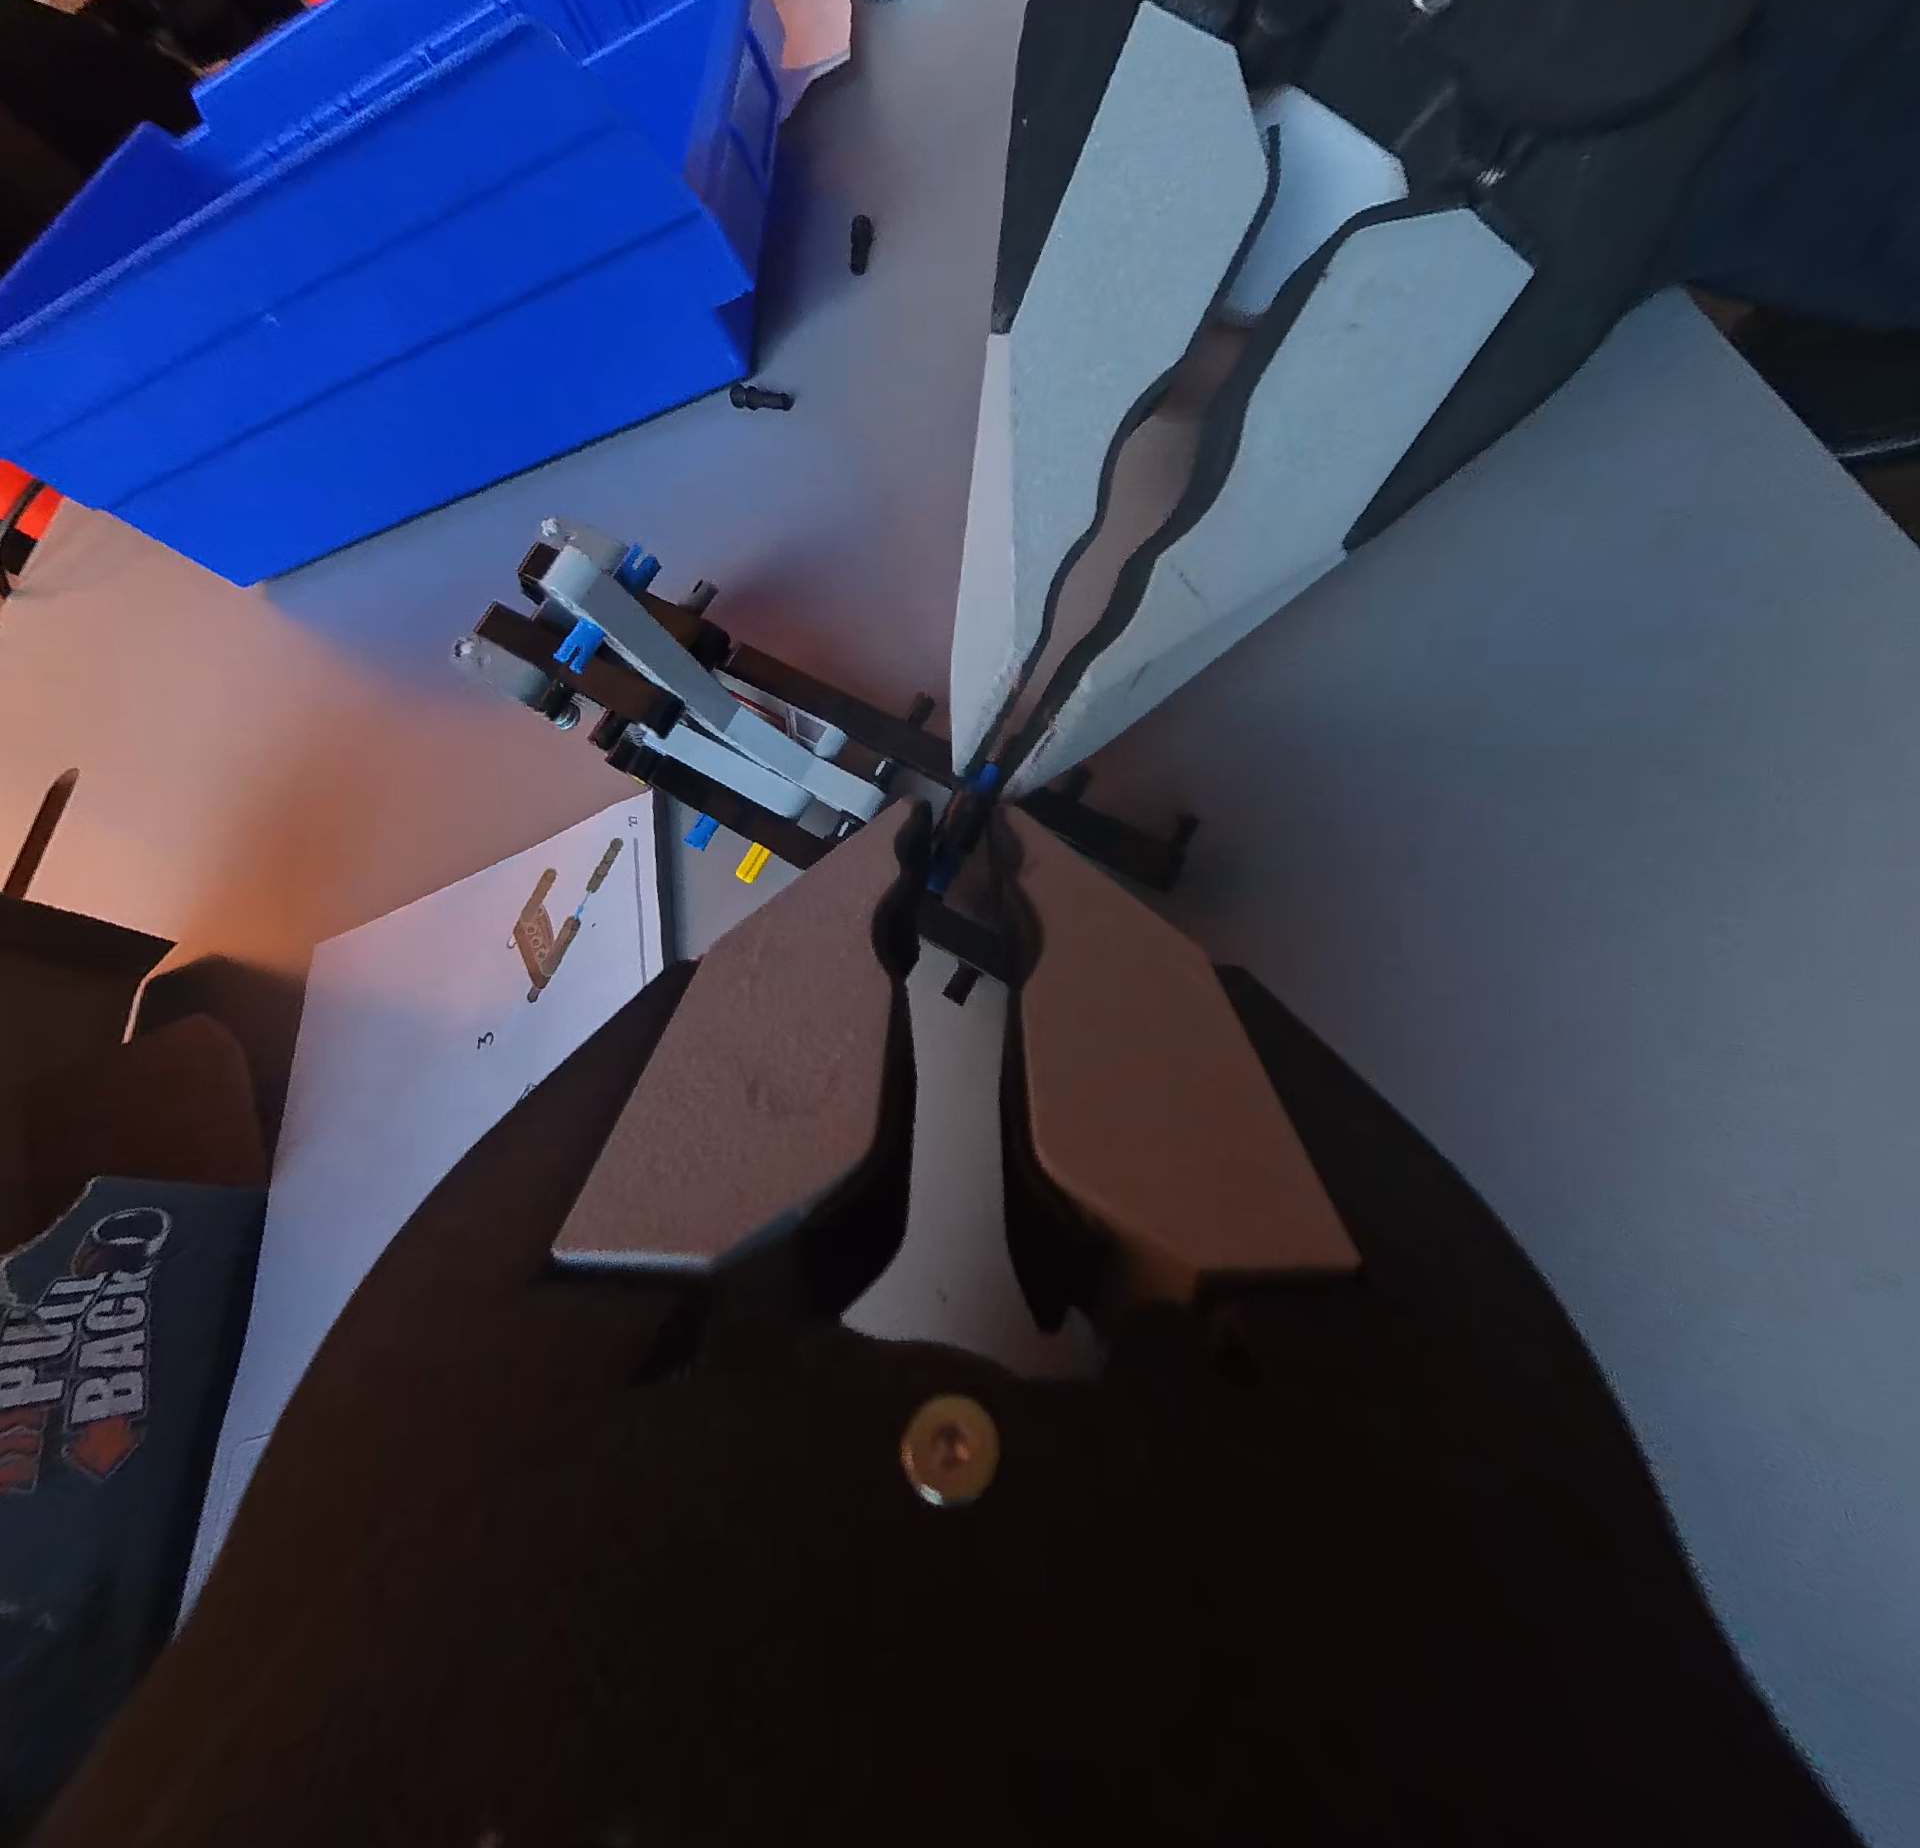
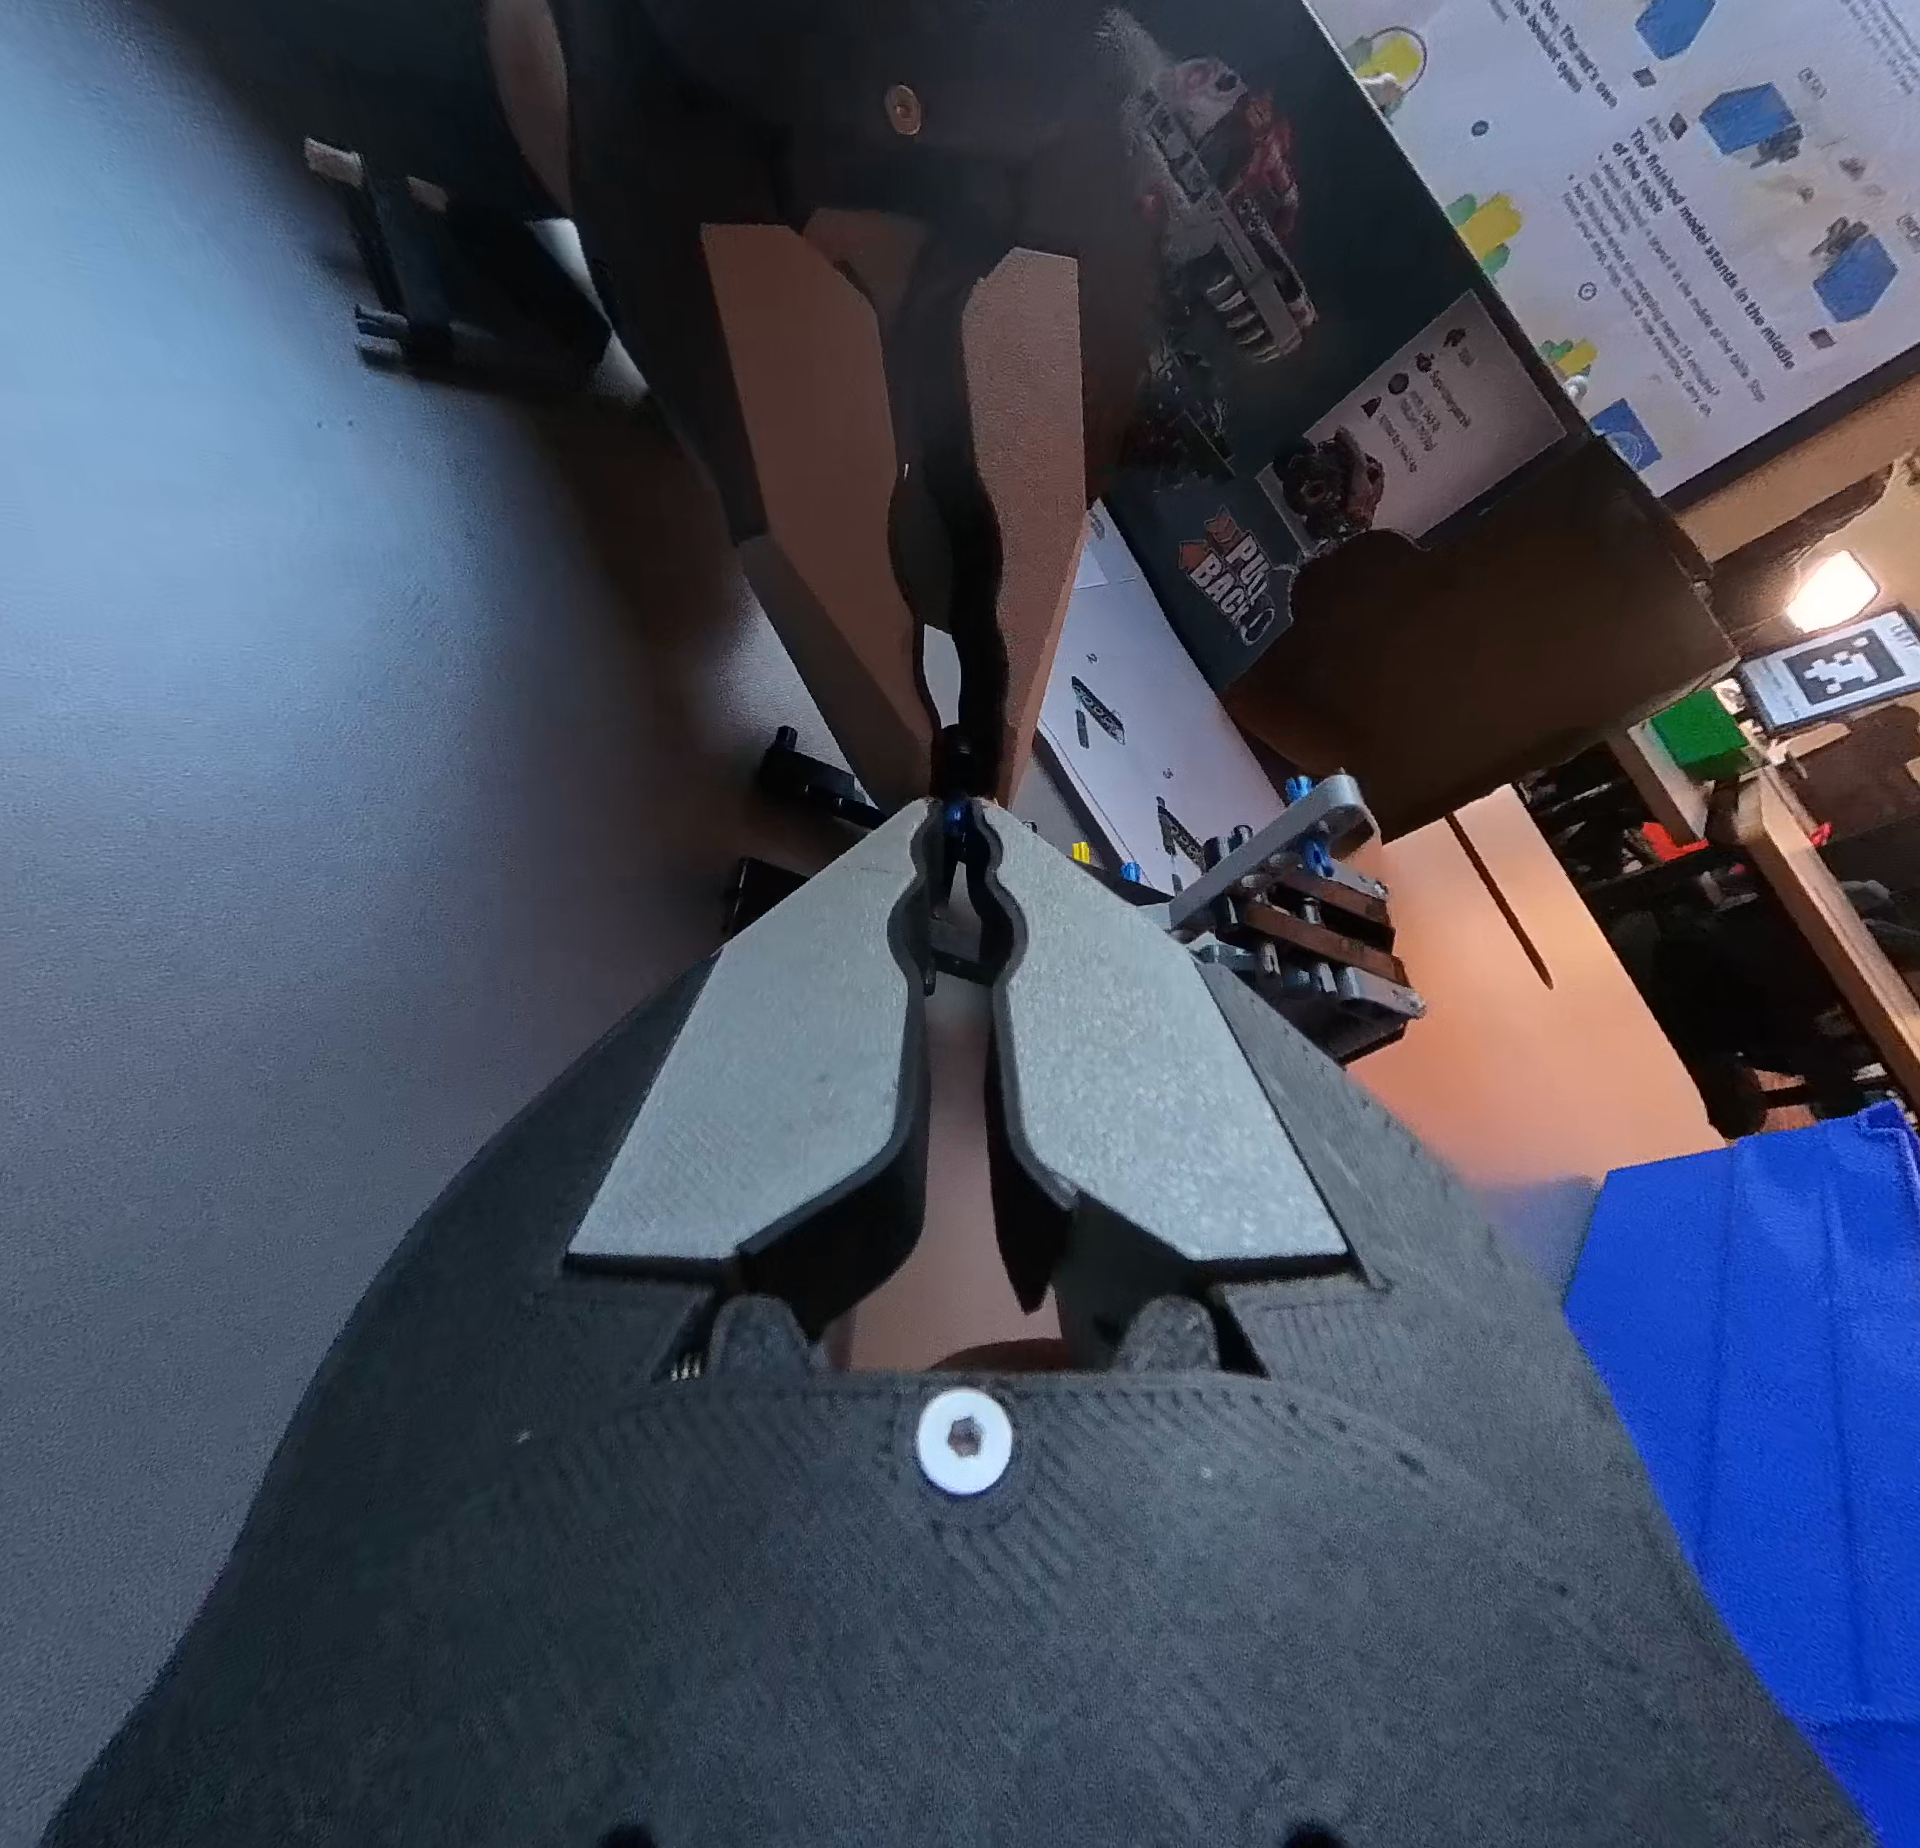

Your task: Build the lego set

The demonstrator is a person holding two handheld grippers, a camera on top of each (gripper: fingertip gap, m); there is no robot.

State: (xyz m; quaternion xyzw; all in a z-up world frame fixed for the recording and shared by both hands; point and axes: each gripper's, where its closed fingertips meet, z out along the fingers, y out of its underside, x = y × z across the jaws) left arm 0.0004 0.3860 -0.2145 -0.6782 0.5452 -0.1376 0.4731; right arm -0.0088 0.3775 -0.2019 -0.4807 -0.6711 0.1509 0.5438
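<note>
My left gripper [image 1: 956,848], with brown pads, is shut on a small black lego piece [image 1: 966,931] that carries a blue pin [image 1: 940,868]. My right gripper [image 2: 956,827], with grey pads, meets it tip to tip and is shut on the blue pin [image 2: 954,816]. In the left wrist view the right gripper [image 1: 992,775] comes in from above. In the right wrist view the left gripper [image 2: 961,775] comes in from above. A partly built model [image 1: 675,686] of grey and black beams with blue pins lies on the table just left of the tips; it also shows in the right wrist view [image 2: 1299,905].
A blue bin [image 1: 416,271] stands at the far left. Two loose black pins [image 1: 762,399] lie beside it. An instruction sheet [image 1: 468,1019] and the dark set box [image 1: 94,1383] lie near left. Black pieces [image 1: 1101,832] lie under the tips. A yellow pin [image 1: 750,861] is by the model. My two grippers' fingertips are within a few centimetres of each other.
</note>
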